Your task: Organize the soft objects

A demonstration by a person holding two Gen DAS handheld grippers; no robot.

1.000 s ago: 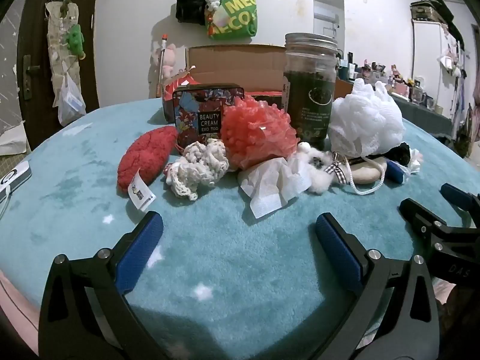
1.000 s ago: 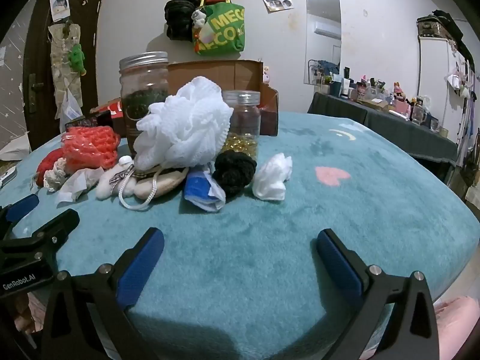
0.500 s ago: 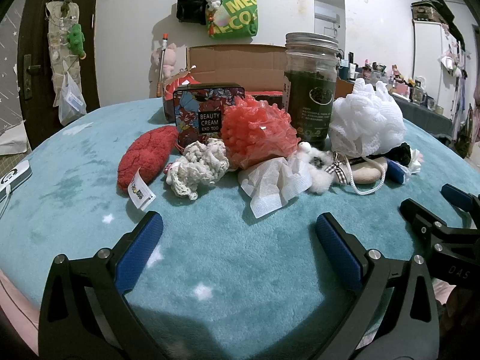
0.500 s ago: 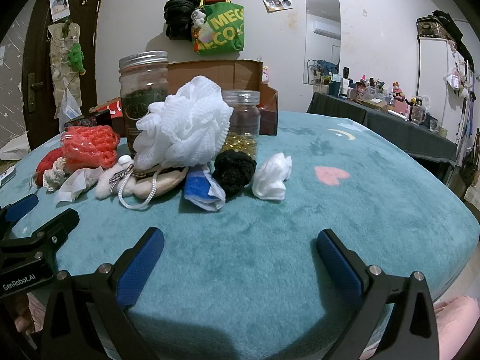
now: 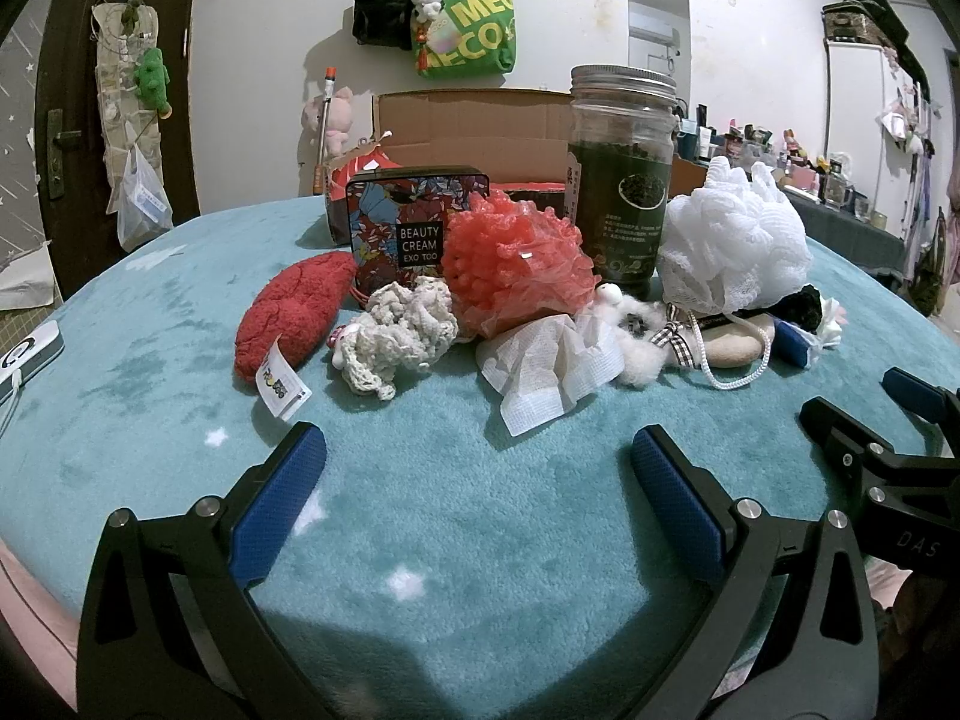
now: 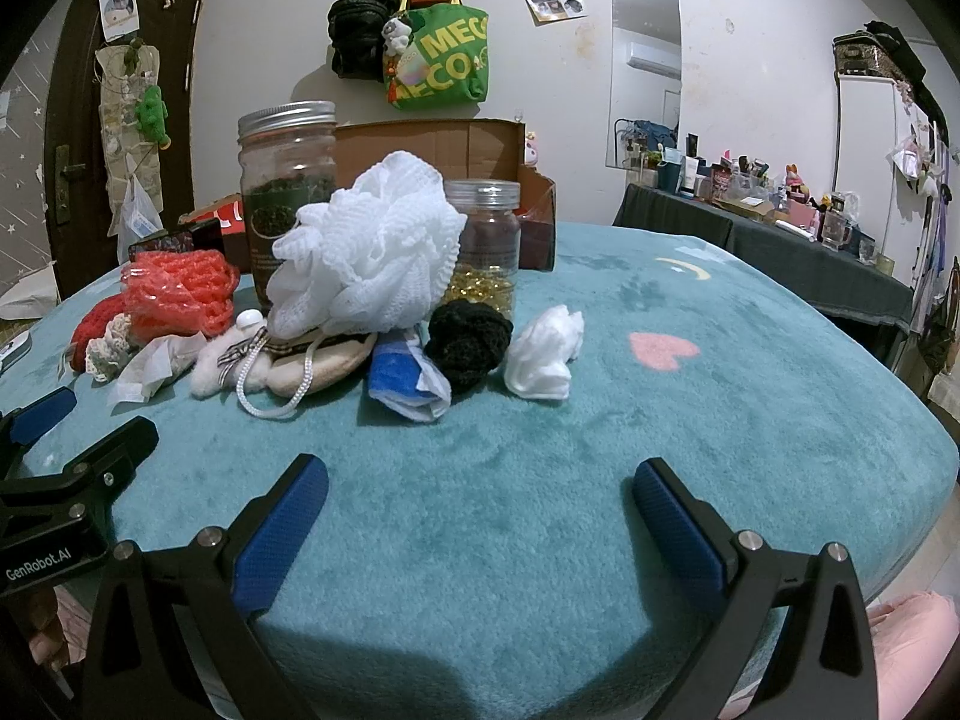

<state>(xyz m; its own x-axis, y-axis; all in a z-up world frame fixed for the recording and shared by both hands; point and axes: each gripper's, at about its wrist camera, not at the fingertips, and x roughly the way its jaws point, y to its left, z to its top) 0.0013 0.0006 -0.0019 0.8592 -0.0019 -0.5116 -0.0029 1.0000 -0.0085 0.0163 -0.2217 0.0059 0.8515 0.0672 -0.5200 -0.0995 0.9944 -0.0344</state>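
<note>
1. The left gripper (image 5: 477, 456) hovers low over the fluffy teal blanket (image 5: 450, 516), its blue-padded jaws spread wide with nothing between them.
2. The right gripper (image 6: 480, 483) sits just beside it over the same blanket, equally released and empty; each gripper shows at the edge of the other's view.
3. The soft objects lie in a loose row ahead of both grippers, well apart from the fingertips.
4. At the left end is a red plush pad with a paper tag (image 5: 294, 315), touching a cream crocheted bundle (image 5: 399, 336).
5. Behind the bundle sits a coral mesh bath pouf (image 5: 516, 264), with a crumpled white gauze sheet (image 5: 546, 366) in front of it.
6. A white cotton tuft (image 5: 636, 342) and a beige pouch with a white cord loop (image 6: 318, 366) come next, under a large white mesh bath pouf (image 6: 366, 258).
7. Further right lie a blue-and-white folded cloth (image 6: 405, 381), a black knitted ball (image 6: 468, 345) and a small white crumpled wad (image 6: 543, 354), which ends the row.
8. Behind the soft things stand a floral tin lettered "BEAUTY CREAM" (image 5: 414, 228), a tall glass jar of dark green contents (image 5: 621, 180), a smaller clear jar with golden pieces (image 6: 486, 240) and an open cardboard box (image 5: 474, 126).
</note>
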